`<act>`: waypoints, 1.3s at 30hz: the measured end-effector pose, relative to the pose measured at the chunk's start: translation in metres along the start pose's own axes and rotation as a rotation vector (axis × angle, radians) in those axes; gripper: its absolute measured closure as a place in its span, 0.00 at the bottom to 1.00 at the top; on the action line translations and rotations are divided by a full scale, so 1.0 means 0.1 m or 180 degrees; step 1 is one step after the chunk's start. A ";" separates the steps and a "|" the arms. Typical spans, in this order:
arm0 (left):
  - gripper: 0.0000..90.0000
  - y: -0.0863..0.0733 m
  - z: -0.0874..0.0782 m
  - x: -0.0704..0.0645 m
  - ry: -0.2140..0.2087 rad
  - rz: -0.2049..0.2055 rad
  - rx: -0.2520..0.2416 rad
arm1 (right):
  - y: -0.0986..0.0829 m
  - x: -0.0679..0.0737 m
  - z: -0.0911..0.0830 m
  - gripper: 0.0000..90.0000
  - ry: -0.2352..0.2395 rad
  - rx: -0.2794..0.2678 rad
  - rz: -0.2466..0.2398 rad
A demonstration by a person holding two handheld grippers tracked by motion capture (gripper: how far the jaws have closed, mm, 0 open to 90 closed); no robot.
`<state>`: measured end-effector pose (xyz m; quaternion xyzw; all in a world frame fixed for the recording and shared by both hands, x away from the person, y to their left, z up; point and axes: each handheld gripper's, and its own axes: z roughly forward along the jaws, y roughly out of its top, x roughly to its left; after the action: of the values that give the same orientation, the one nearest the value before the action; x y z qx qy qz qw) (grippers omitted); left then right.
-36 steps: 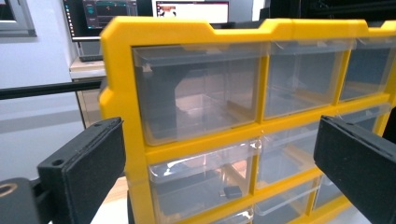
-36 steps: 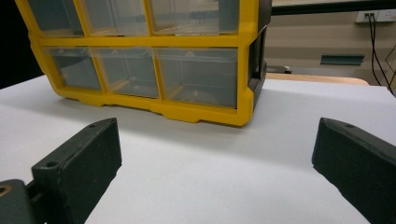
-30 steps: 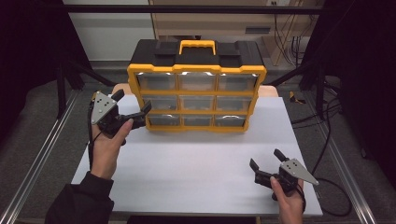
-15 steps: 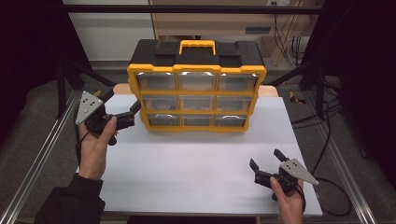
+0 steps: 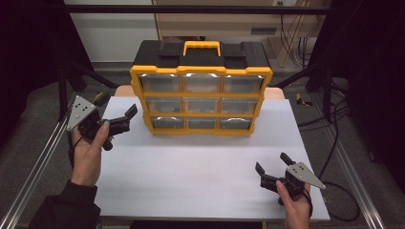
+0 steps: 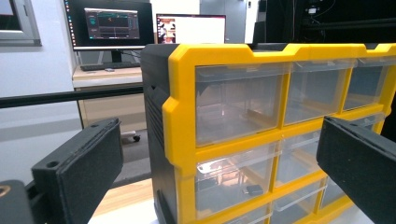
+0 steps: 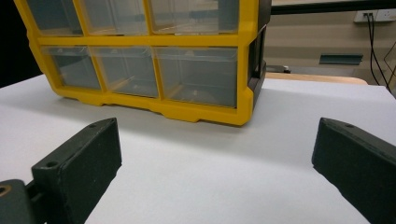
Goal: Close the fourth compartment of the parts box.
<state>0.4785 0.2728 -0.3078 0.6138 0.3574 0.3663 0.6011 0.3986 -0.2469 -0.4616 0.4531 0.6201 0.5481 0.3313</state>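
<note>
A yellow and black drawer organizer [image 5: 200,90] with a yellow handle and clear drawers stands at the back middle of the white table [image 5: 191,176]. My left gripper [image 5: 123,119] is held up off the organizer's lower left corner, open and holding nothing. In the left gripper view its jaws [image 6: 217,135] frame the organizer's left column [image 6: 243,107], and a small dark item [image 6: 254,189] lies in a middle drawer. My right gripper [image 5: 272,163] rests low near the front right edge, open and holding nothing. In the right gripper view the organizer's bottom row [image 7: 154,70] is well beyond the gripper [image 7: 215,135].
Metal frame rails [image 5: 33,171] run along the table's left and right sides. Cables [image 5: 334,138] trail on the floor at the right. Two monitors [image 6: 112,23] on a desk stand behind the organizer in the left gripper view.
My left gripper has drawn back leftward from the organizer's lower left corner toward the table's left edge. The right gripper has stayed put.
</note>
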 end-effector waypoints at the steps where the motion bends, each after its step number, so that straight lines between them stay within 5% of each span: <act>1: 0.00 0.00 -0.01 0.01 0.0005 0.0002 0.0006 | 0.00 0.00 0.00 0.02 -0.0002 -0.0002 0.0000; 16: 0.00 -0.12 -0.15 0.12 0.0110 -0.0044 0.0015 | 0.00 0.00 0.00 0.02 0.0008 -0.0012 -0.0013; 39: 0.00 -0.53 -0.32 0.05 0.0056 -0.0134 0.0181 | 0.00 0.00 -0.01 0.02 0.0027 -0.0020 -0.0010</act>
<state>0.4530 0.2931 -0.3606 0.6197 0.3858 0.3486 0.5878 0.3980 -0.2467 -0.4613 0.4487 0.6205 0.5514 0.3310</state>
